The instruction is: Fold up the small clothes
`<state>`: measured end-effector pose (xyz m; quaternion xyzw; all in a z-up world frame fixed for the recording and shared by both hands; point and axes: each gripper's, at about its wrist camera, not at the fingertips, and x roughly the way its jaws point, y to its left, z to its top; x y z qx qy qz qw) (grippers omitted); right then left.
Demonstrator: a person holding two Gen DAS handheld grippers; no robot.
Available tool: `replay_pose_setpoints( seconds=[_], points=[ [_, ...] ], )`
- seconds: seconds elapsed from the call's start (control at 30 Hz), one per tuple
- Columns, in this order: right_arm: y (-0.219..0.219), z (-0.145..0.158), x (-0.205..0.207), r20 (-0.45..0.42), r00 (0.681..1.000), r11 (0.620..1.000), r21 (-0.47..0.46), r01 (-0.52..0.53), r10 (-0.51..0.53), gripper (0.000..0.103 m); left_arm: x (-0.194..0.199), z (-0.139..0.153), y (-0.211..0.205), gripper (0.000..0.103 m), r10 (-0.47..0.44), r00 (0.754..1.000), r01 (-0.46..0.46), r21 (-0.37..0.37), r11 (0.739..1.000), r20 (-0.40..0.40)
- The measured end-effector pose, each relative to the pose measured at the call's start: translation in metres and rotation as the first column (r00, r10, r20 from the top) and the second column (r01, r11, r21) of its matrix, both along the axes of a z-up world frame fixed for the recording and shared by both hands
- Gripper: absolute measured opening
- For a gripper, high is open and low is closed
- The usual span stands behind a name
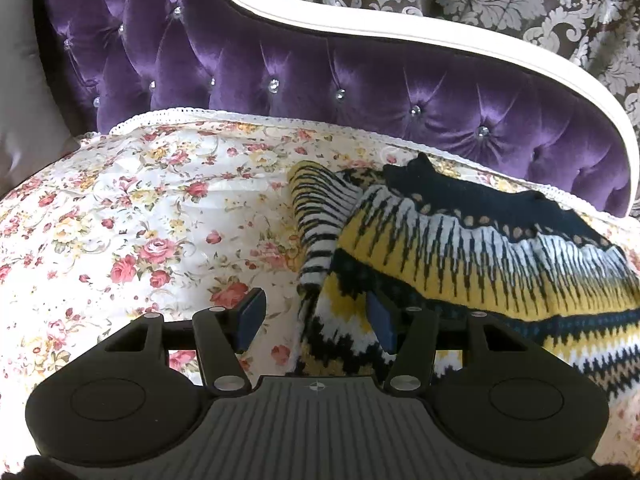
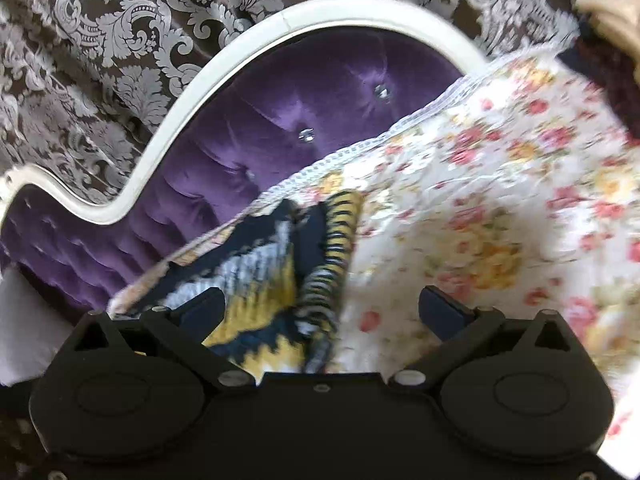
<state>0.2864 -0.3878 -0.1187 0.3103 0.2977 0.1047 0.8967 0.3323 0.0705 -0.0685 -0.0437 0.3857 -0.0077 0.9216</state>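
Sweater [image 1: 460, 248] lies ahead-right of the left tool [image 1: 316, 326], its sleeve running straight ahead between the spread fingers; right tool [image 2: 320, 312], likewise released, sees it ahead-left.

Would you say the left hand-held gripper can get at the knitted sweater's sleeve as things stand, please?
Probably yes. The left hand-held gripper is open, the knitted sweater lies on the floral quilt, and its striped sleeve sits just ahead with nothing covering it.

Both tools [image 1: 316, 320] [image 2: 320, 312] matte black w/ blue pads, silver pivot screws
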Motion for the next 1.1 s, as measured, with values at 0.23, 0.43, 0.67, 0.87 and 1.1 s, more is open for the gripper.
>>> replay_pose_setpoints(
  seconds=[0.23,0.43,0.67,0.87,1.1],
  points=[
    [0.025,-0.002,0.038,0.007,0.989,0.987,0.062,-0.147,0.147,0.103,0.002,0.001,0.001,0.054,0.002,1.0,-0.002,-0.008,1.0,0.003],
    [0.036,-0.004,0.054,-0.09,0.986,0.989,0.049,-0.137,0.141,0.034,0.002,0.004,0.009,0.054,0.028,1.0,-0.028,-0.028,0.999,0.008],
    [0.071,0.05,0.049,-0.079,0.986,0.981,-0.117,-0.156,0.148,0.033,-0.003,0.011,0.024,0.054,0.063,0.998,-0.061,-0.058,0.996,0.025],
    [0.125,0.099,0.063,-0.05,0.972,0.96,-0.155,-0.233,0.228,0.032,-0.008,0.016,0.041,0.054,0.085,0.996,-0.083,-0.085,0.993,0.029],
    [0.206,0.111,0.082,-0.036,0.95,0.947,-0.078,-0.311,0.309,0.031,-0.014,0.02,0.066,0.054,0.127,0.992,-0.122,-0.128,0.984,0.028]
  ],
)
